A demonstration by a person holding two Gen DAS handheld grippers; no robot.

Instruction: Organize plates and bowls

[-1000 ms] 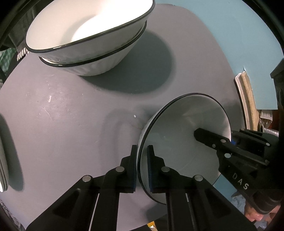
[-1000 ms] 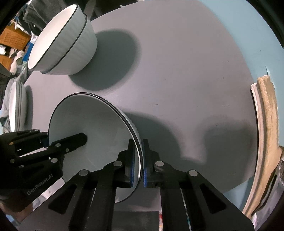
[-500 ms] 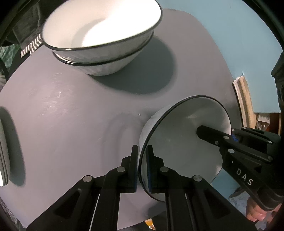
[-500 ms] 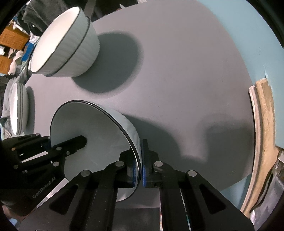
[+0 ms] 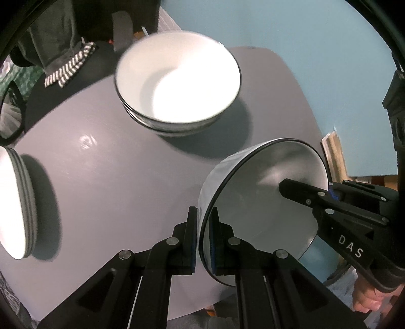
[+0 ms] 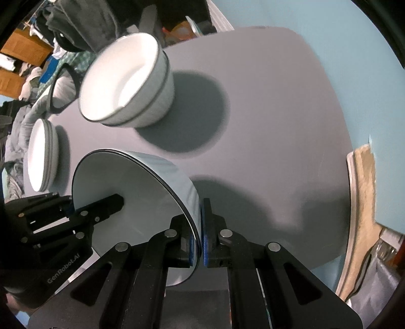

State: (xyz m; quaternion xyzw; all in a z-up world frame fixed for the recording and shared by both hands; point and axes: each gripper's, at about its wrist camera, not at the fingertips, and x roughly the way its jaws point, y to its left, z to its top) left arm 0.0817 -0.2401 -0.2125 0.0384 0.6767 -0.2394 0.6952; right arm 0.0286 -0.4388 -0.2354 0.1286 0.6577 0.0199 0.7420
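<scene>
counter (image 5: 106, 182): grey, rounded | striped cloth (image 5: 68, 67): beyond counter's far edge | wooden furniture (image 6: 15, 60): past counter's far-left corner, behind clothes pile (image 6: 76, 20)

A white bowl (image 5: 255, 212) is pinched at its rim by the left gripper (image 5: 202, 227), and its far rim is pinched by the right gripper (image 5: 326, 193). Two stacked bowls (image 5: 177, 81) are seen ahead on the grey table (image 5: 101, 177); plates (image 5: 15, 202) are stacked far left

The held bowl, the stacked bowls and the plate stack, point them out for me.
held bowl (image 5: 263, 202): left wrist view, inner wall.
stacked bowls (image 5: 177, 83): left wrist view, inside of the top bowl.
plate stack (image 6: 38, 157): right wrist view, top plate's face.
</scene>
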